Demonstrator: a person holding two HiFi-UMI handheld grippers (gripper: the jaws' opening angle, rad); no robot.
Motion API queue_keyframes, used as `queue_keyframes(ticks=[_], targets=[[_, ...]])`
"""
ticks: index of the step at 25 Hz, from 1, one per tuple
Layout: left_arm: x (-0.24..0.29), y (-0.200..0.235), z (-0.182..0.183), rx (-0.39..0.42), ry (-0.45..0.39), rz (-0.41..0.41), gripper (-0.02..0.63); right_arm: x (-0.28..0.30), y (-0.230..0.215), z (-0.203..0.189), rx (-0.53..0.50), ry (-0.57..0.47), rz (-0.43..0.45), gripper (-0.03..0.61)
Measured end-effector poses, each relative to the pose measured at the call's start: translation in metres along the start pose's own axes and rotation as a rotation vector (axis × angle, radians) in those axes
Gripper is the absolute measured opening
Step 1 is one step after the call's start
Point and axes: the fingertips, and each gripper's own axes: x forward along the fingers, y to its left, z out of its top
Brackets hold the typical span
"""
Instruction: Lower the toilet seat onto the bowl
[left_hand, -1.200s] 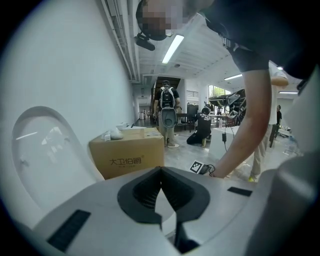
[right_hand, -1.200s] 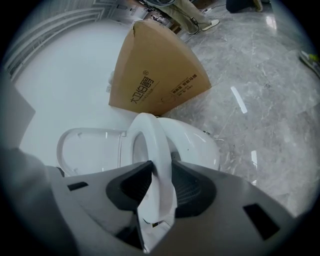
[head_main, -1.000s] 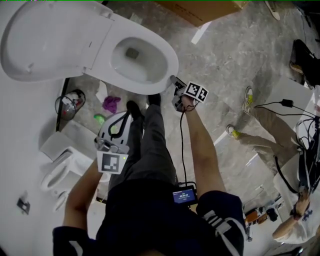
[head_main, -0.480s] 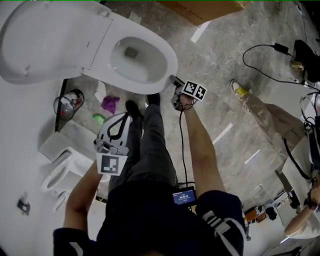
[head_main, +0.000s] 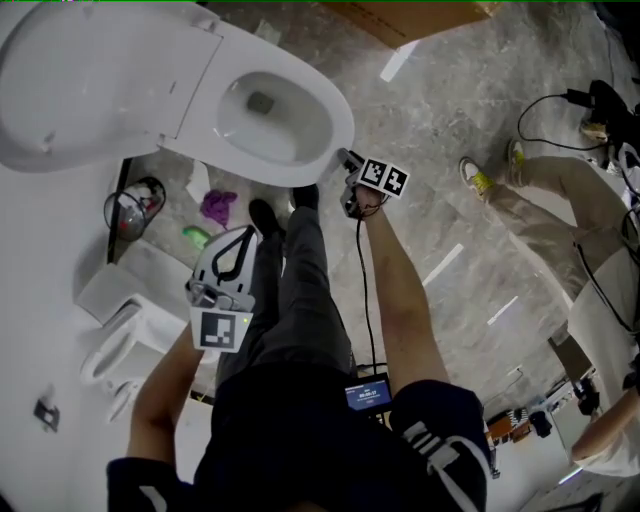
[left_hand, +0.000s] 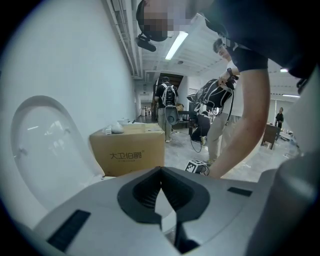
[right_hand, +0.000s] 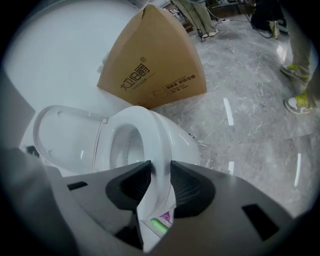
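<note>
Right gripper (right_hand: 160, 169) tight on toilet seat (right_hand: 152, 125) front edge; left gripper (left_hand: 161, 172) clenched, empty.

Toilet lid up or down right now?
Up. The lid leans back behind the bowl, leaving the bowl's opening uncovered in the head view.

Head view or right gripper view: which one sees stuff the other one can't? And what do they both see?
Only the head view shows the person's dark trousers, the small lit screen at the waist and the left gripper. Only the right gripper view shows how the right gripper pinches the front edge of the white plastic toilet seat between its jaws, plus the print on the brown cardboard box. Both show the white oval toilet lid raised, the grey marbled floor and someone's yellow-green shoe.
</note>
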Motion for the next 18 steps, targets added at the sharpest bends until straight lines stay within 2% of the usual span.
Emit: queue_keyframes(ticks=[3, 6, 18], targets=[[0.001, 0.0003, -0.003, -0.019, 0.008, 0.005, 0.025, 0.0001, 0.0007, 0.0014, -0.057, 0.009, -0.03, 0.137], [0.0, 0.0009, -0.0015, 0.0, -0.003, 0.006, 0.025, -0.0005, 0.0021, 0.0019, -0.089, 0.007, -0.044, 0.135], [-0.0058, -0.0035, -0.0064, -0.005, 0.0, 0.012, 0.025, -0.001, 0.002, 0.0002, -0.106, 0.0, -0.031, 0.135]])
